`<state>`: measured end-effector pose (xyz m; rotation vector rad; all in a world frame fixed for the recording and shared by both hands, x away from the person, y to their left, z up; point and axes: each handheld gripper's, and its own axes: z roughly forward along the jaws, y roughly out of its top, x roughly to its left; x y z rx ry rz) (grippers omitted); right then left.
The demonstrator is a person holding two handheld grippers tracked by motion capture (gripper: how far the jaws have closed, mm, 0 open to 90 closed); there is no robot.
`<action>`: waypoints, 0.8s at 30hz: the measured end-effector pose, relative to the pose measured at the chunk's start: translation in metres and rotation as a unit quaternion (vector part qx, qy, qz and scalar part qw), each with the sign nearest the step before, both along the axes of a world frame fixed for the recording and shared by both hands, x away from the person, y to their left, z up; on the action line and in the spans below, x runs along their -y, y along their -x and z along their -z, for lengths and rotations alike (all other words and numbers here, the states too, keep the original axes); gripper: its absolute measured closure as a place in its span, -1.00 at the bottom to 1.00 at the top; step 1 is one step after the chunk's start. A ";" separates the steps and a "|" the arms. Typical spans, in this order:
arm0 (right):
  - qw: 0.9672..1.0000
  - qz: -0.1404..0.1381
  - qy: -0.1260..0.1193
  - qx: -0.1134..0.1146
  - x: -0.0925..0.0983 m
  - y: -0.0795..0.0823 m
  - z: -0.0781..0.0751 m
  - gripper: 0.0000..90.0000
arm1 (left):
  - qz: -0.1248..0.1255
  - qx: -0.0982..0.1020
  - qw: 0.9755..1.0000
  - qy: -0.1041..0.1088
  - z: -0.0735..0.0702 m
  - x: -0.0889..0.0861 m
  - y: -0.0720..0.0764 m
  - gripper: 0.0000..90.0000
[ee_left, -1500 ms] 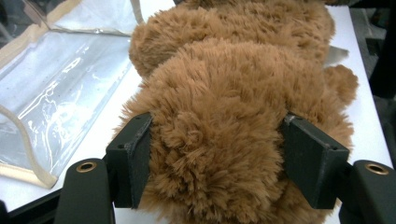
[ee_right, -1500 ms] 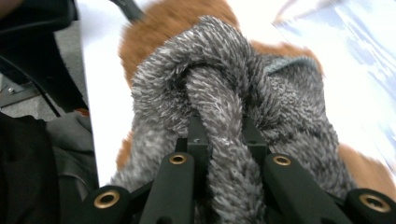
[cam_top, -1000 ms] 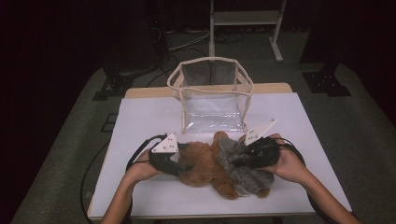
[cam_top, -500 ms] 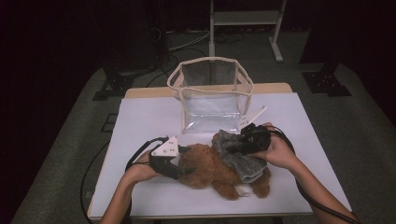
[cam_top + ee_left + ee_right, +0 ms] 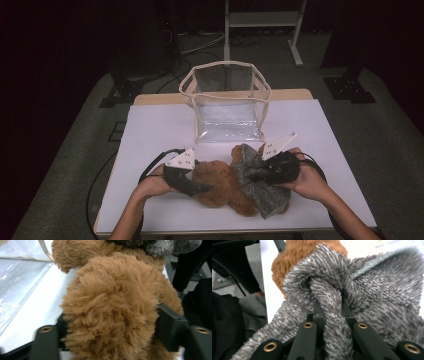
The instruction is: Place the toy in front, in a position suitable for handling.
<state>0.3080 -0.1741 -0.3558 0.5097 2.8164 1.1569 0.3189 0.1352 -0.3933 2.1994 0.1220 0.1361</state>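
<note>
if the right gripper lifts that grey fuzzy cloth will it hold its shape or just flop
Probably flop: the grey cloth already folds and bunches where the right gripper pinches it. It looks light, so it should lift easily. Its pile may drag on the brown plush toy beneath.

Dim lab or recording studio, white-topped desk on grey carpet, black drapes and dark equipment stands behind the desk, white metal frame beyond it, cables trailing across the floor

the bag stands at the back of the surface; before it lies the bear, the cloth draped on its right side.
</note>
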 end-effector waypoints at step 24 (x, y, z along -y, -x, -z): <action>0.999 0.012 -0.028 -0.015 -0.002 0.001 0.009 0.77 | 0.025 -0.008 1.000 0.010 -0.002 0.000 0.005 -0.33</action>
